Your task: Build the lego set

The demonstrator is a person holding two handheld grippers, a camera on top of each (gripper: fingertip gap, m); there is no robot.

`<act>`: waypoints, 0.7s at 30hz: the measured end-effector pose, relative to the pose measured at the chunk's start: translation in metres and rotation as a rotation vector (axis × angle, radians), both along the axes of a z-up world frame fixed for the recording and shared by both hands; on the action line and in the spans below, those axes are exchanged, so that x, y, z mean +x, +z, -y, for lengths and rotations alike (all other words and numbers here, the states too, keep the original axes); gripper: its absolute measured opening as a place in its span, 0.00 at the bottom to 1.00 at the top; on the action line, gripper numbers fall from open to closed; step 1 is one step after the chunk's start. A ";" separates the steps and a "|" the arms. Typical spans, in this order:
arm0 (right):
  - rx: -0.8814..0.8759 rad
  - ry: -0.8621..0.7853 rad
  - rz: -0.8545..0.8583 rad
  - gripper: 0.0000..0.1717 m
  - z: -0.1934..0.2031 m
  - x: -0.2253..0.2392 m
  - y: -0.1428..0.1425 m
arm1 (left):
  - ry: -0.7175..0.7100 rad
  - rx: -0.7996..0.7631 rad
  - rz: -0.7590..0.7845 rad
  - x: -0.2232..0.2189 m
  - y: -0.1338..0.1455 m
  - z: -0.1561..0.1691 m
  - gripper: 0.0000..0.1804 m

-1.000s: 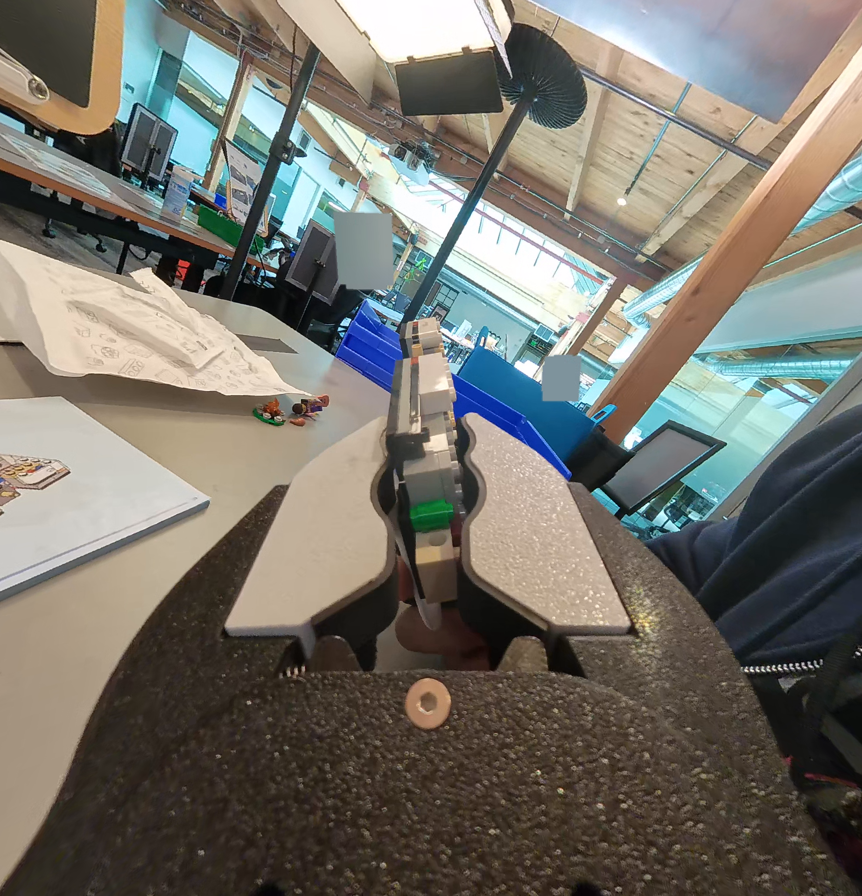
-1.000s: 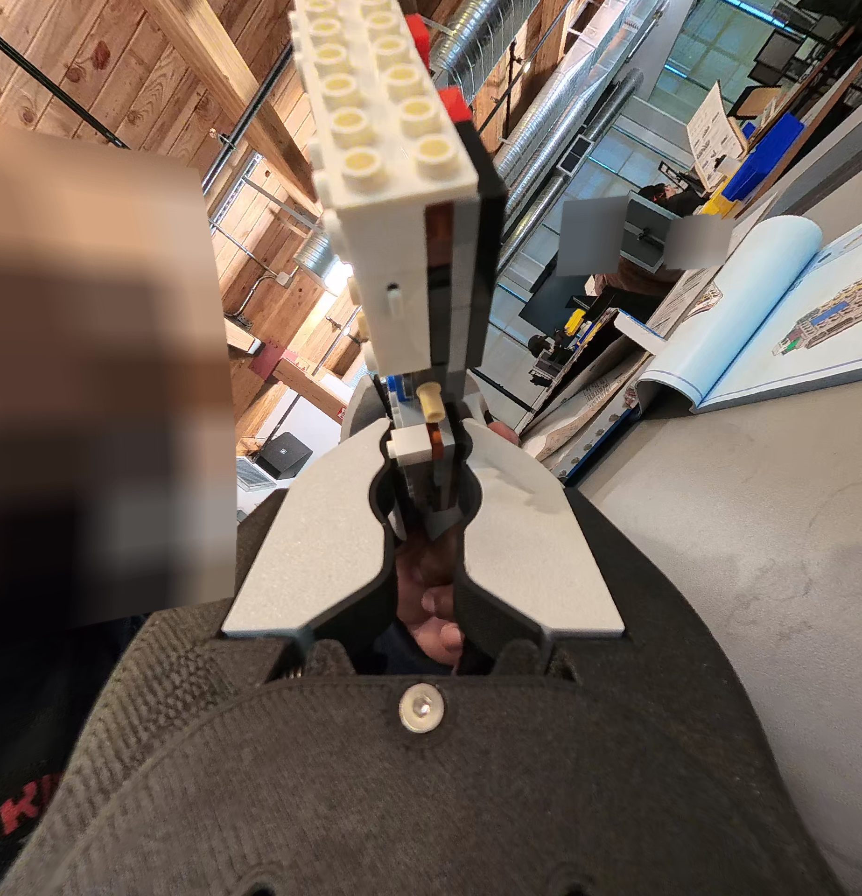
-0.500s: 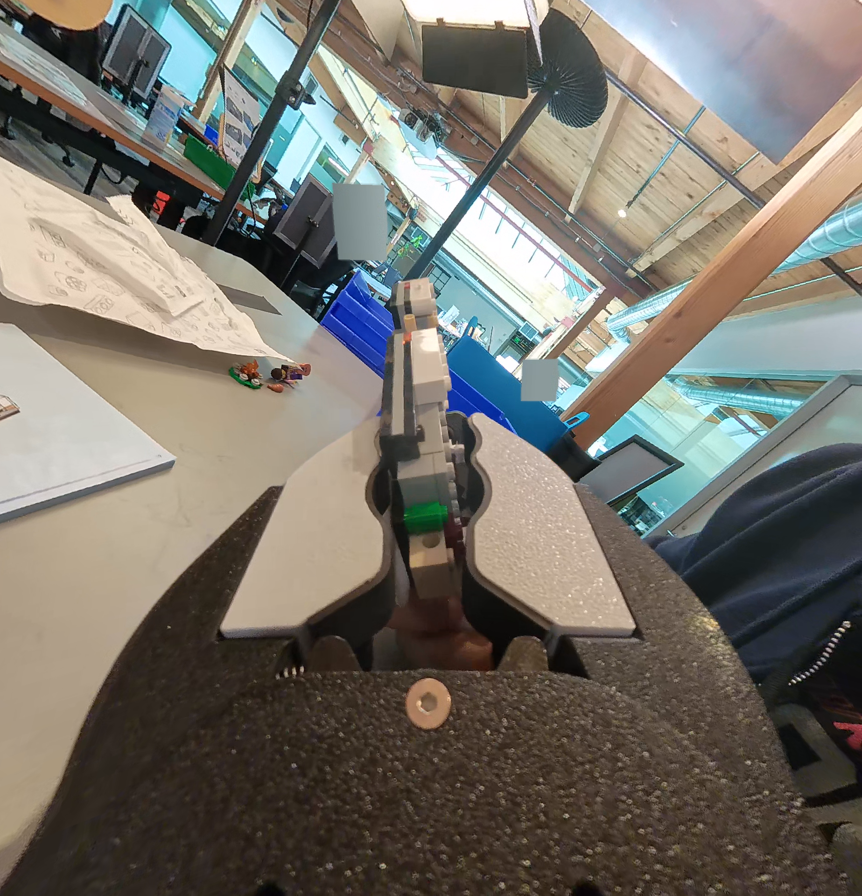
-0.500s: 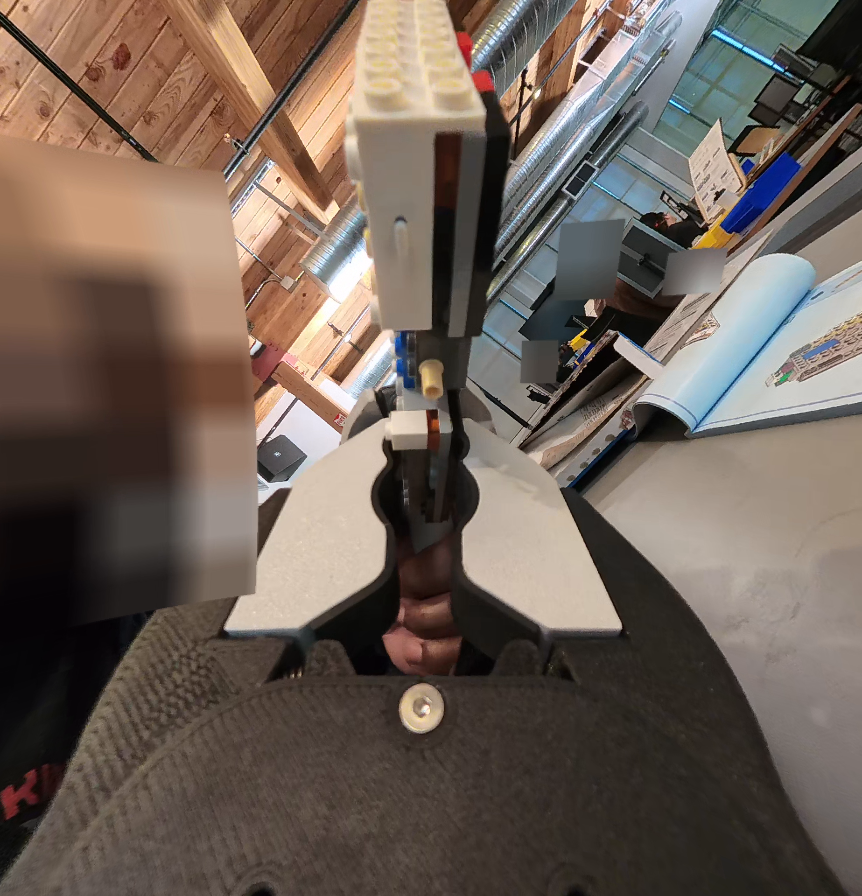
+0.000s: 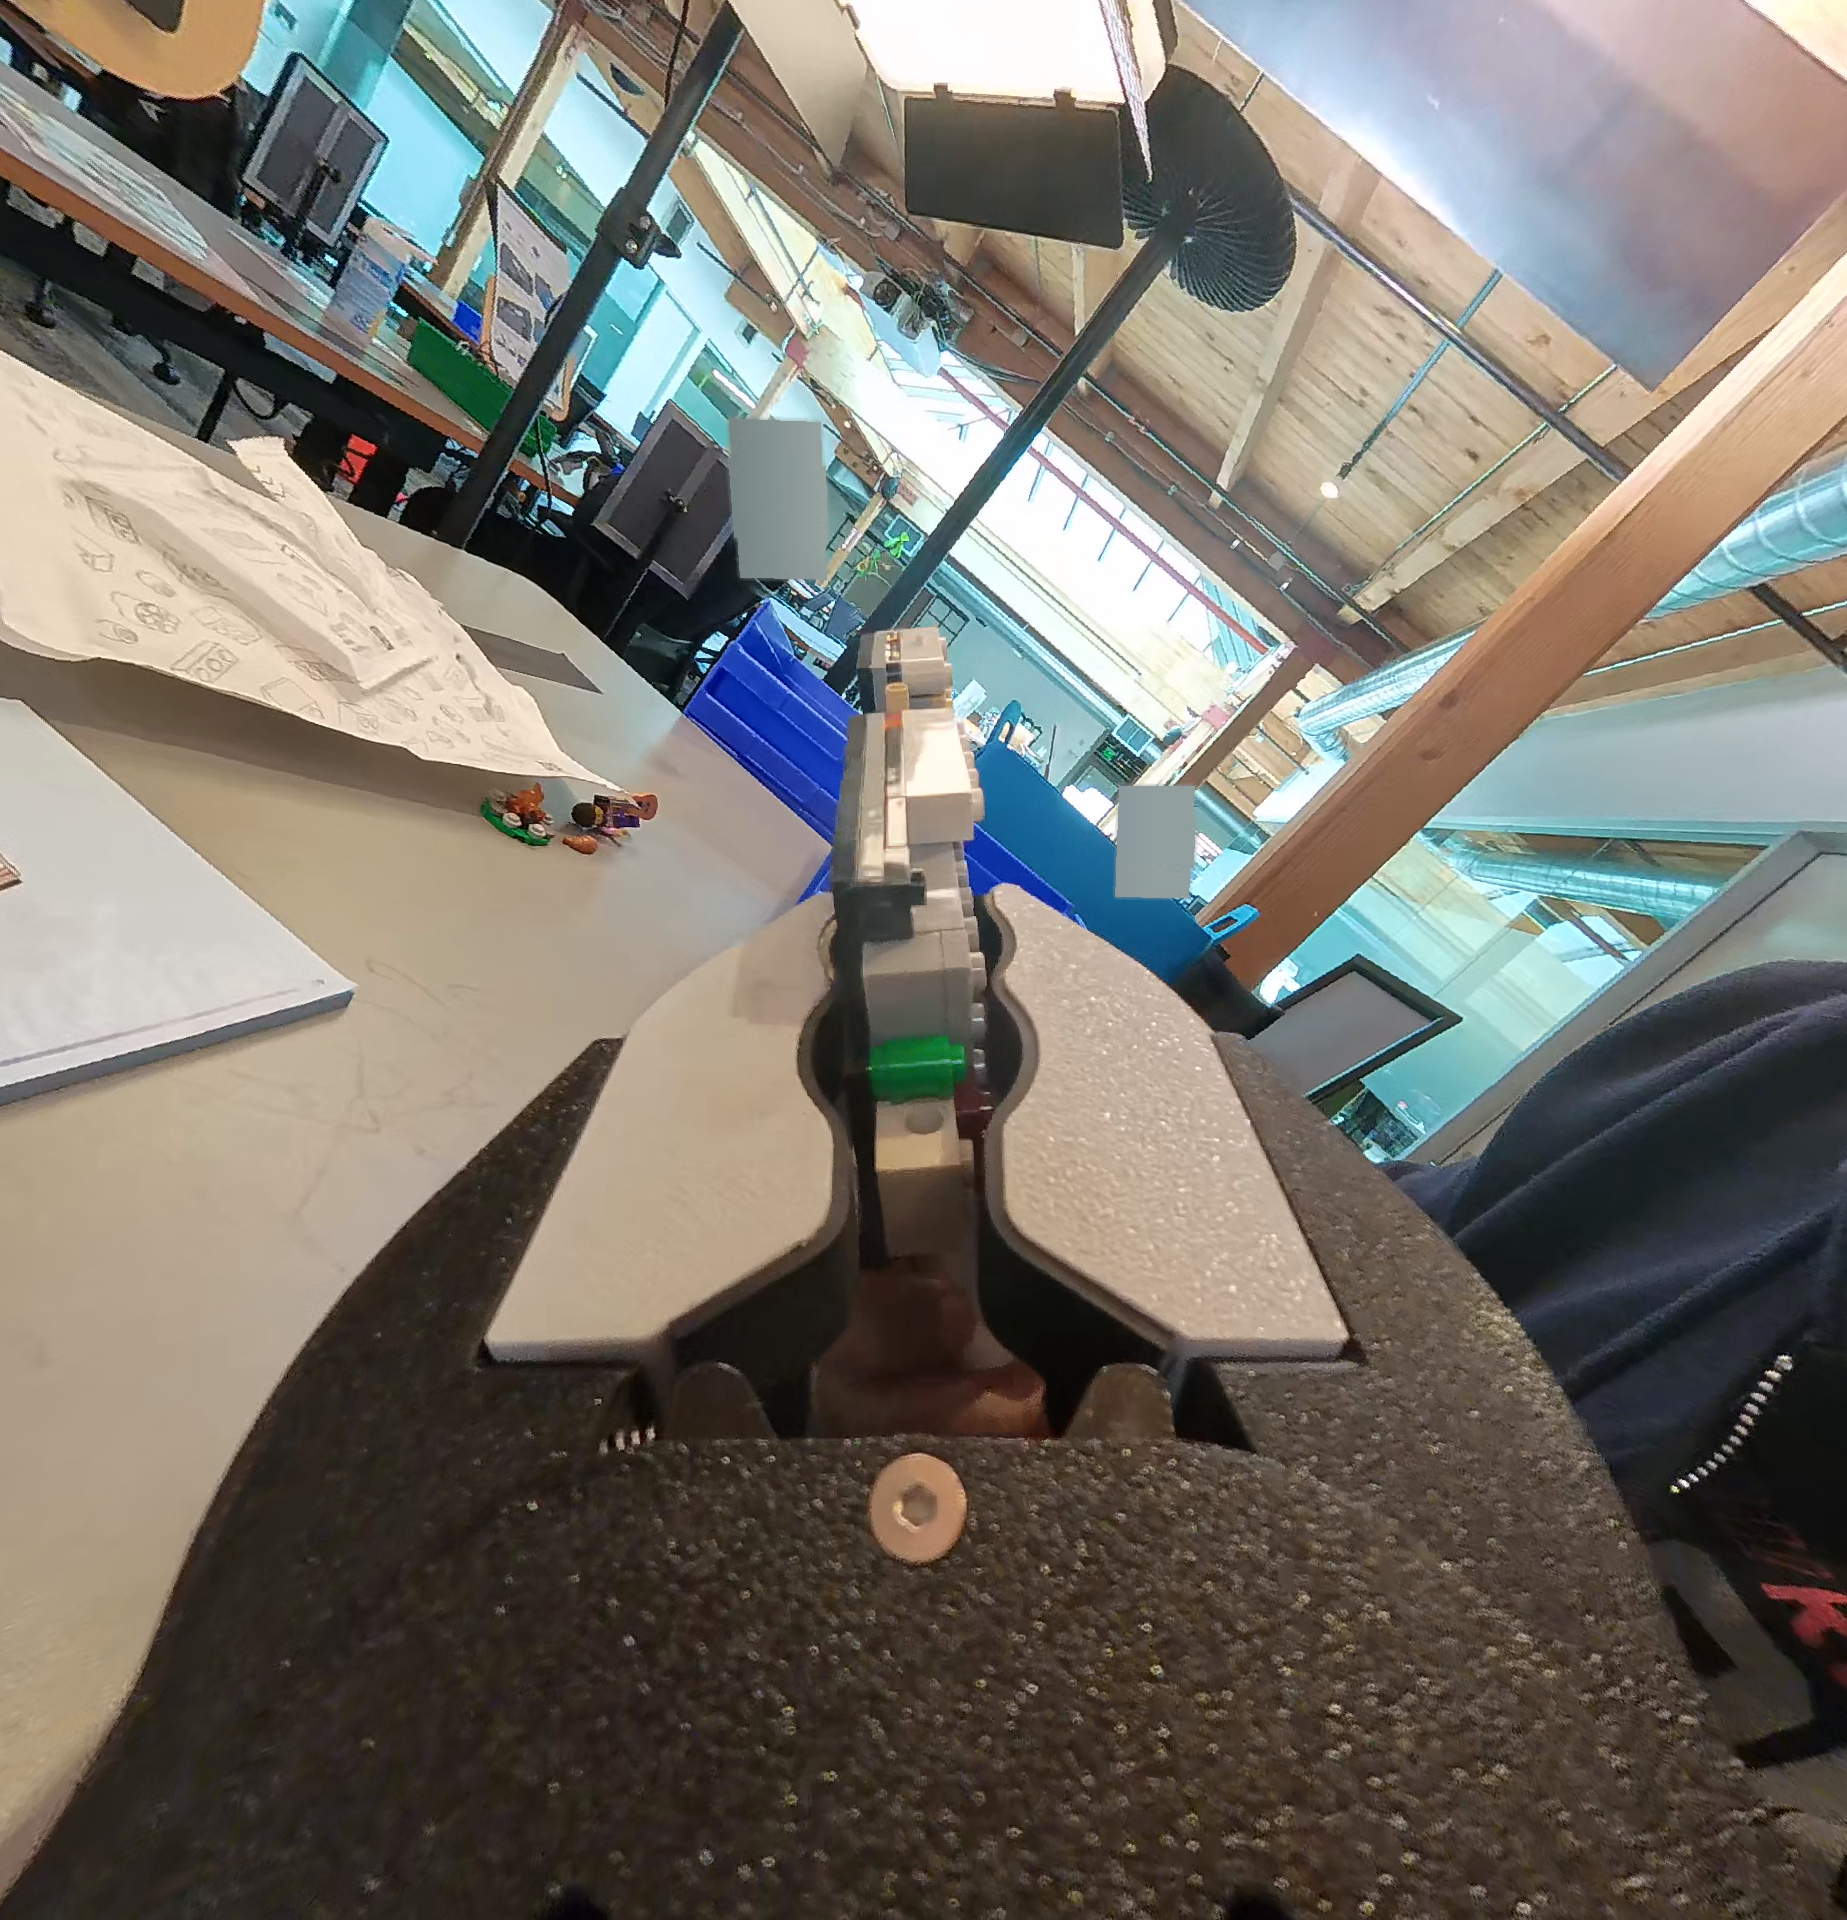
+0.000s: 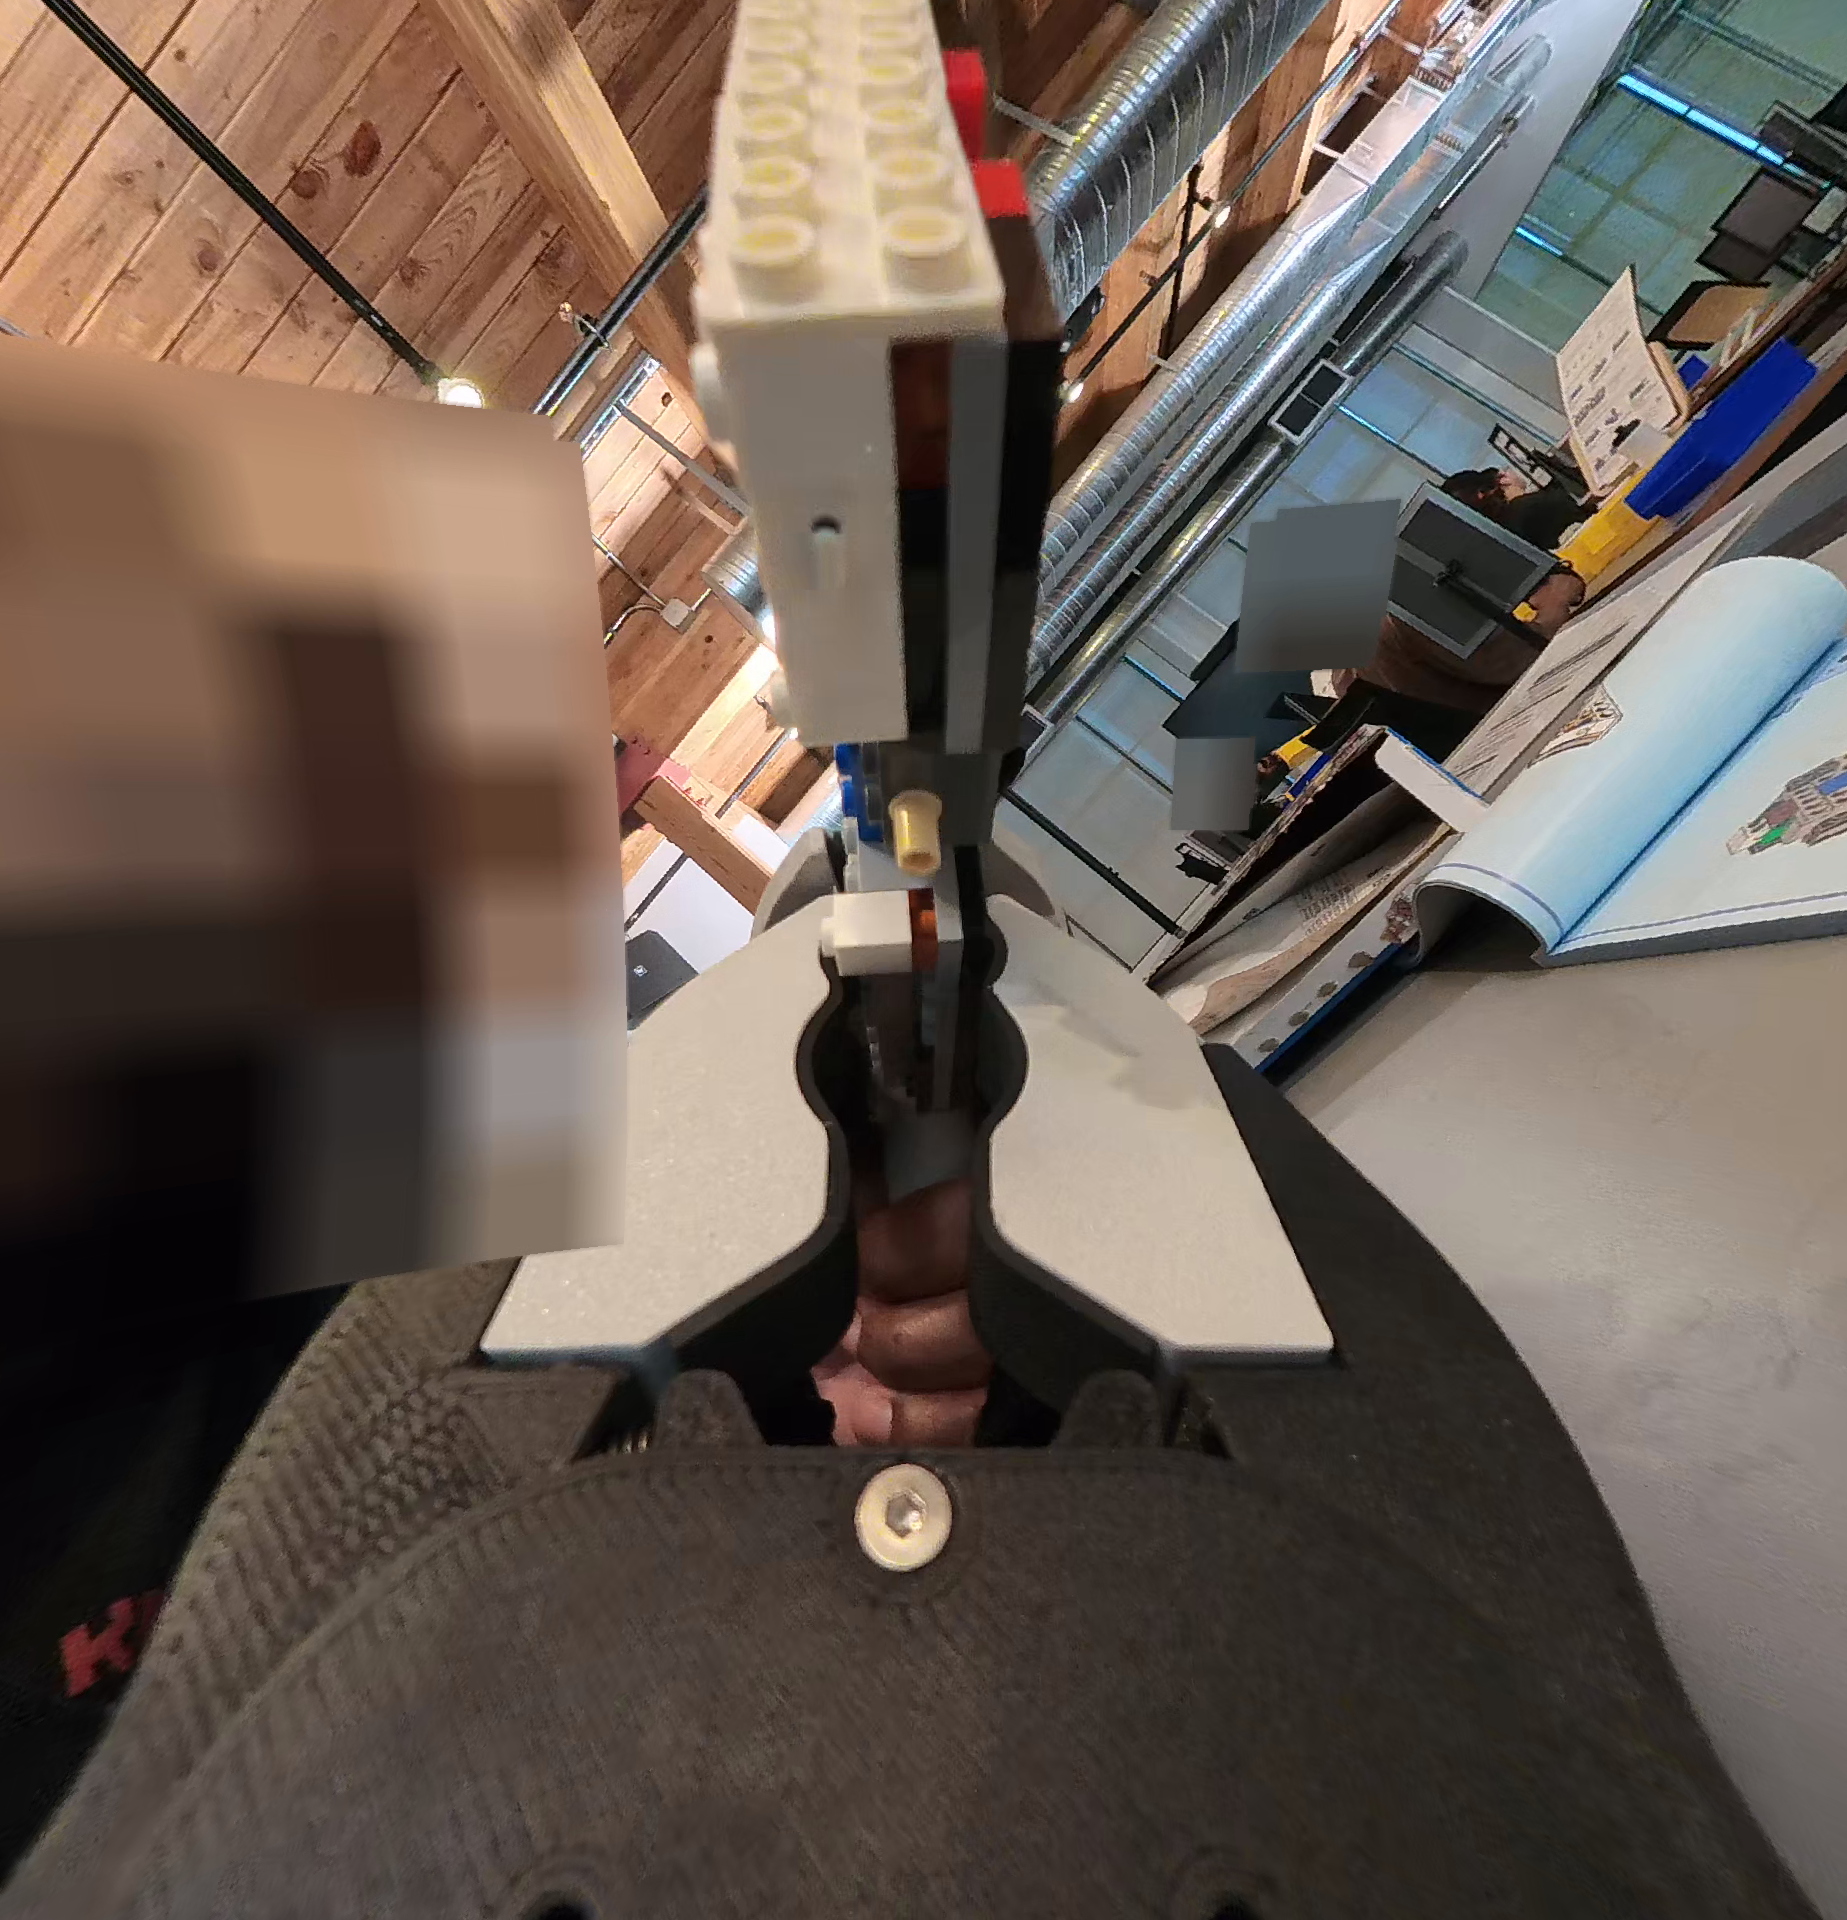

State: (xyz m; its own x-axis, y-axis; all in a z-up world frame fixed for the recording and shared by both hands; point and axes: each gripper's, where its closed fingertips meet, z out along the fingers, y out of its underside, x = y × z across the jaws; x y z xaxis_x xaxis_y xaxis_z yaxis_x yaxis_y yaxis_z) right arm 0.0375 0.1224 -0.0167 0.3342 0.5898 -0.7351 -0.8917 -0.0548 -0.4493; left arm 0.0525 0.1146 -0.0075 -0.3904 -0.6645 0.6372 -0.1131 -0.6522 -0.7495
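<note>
A workshop hall with timber ceiling beams and silver ducts lies behind a grey table (image 5: 399, 1039).

Left wrist view: the left gripper (image 5: 911, 935) is clenched on a brick model (image 5: 903, 831) of grey, white and black bricks with one green brick (image 5: 914, 1068) low between the fingers. The model sticks forward past the fingertips, raised off the table. Left of the model, on the table, lie small toy pieces (image 5: 571, 816) at the edge of a crumpled printed sheet (image 5: 202, 582), and nearer the camera a pale blue booklet (image 5: 119, 935). Behind the model stand blue bins (image 5: 784, 707). Right of it shows a dark blue sleeve (image 5: 1646, 1195).

Right wrist view: the right gripper (image 6: 911, 940) grips the same sort of brick model (image 6: 877, 468); its white studded block rises well above the fingertips, with red bricks (image 6: 986, 135) at its right edge and a tan peg (image 6: 917, 831) just over the pads. Right of the model an open instruction book (image 6: 1667, 790) lies on the table (image 6: 1573, 1299).
</note>
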 end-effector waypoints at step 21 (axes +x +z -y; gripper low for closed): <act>-0.025 -0.012 0.021 0.11 -0.004 -0.002 -0.004 | -0.073 -0.182 -0.044 0.000 -0.002 -0.003 0.12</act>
State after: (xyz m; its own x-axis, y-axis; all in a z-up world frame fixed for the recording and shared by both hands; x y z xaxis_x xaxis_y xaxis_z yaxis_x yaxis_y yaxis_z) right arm 0.0355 0.1265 -0.0207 0.3567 0.5675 -0.7421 -0.8825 -0.0558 -0.4669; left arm 0.0524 0.1177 -0.0097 -0.4021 -0.5080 0.7617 -0.1955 -0.7651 -0.6135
